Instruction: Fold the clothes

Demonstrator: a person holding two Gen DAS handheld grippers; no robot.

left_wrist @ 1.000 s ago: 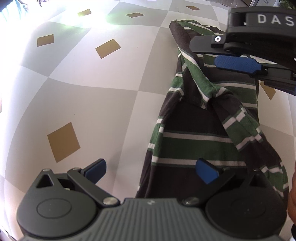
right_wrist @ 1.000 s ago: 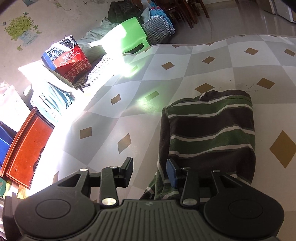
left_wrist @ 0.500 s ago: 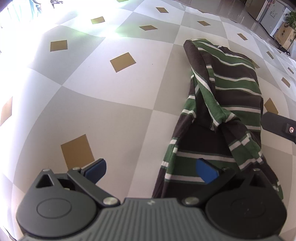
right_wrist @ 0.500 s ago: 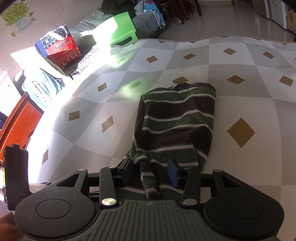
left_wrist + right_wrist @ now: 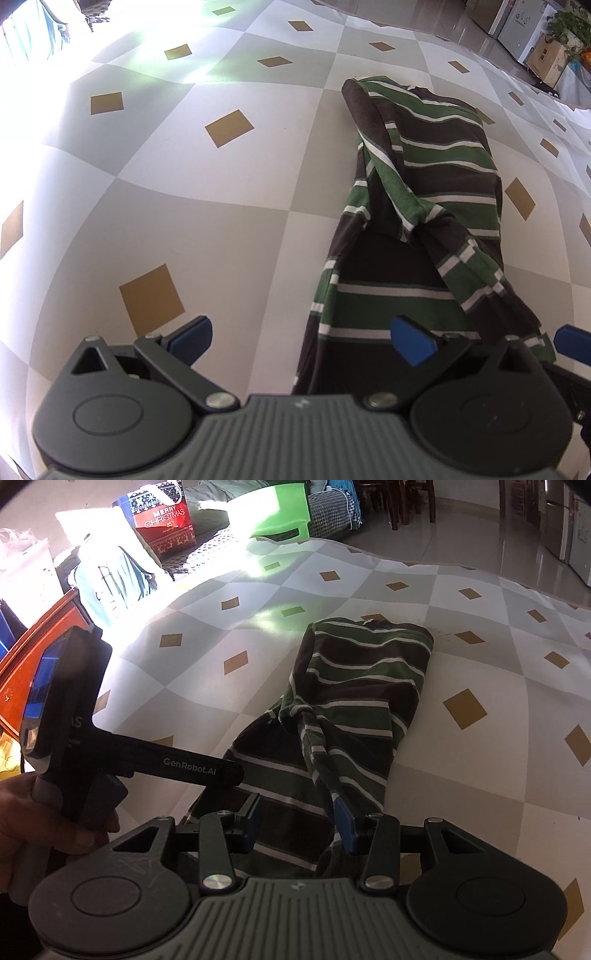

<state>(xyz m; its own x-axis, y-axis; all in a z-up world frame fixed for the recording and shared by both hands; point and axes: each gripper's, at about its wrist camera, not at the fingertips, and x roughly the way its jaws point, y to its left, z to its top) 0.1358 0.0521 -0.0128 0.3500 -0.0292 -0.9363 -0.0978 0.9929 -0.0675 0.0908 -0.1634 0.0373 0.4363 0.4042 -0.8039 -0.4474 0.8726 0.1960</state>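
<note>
Left gripper (image 5: 301,338): jaws wide apart, tilted steeply down, nothing pressed between the blue pads (image 5: 410,341). Seen from the right wrist, a hand (image 5: 40,823) grips its handle at the left edge.

Right gripper (image 5: 297,821): jaws partly apart, angled down, pads (image 5: 345,825) not seen pinching anything; its blue fingertip shows at the left view's right edge.
</note>
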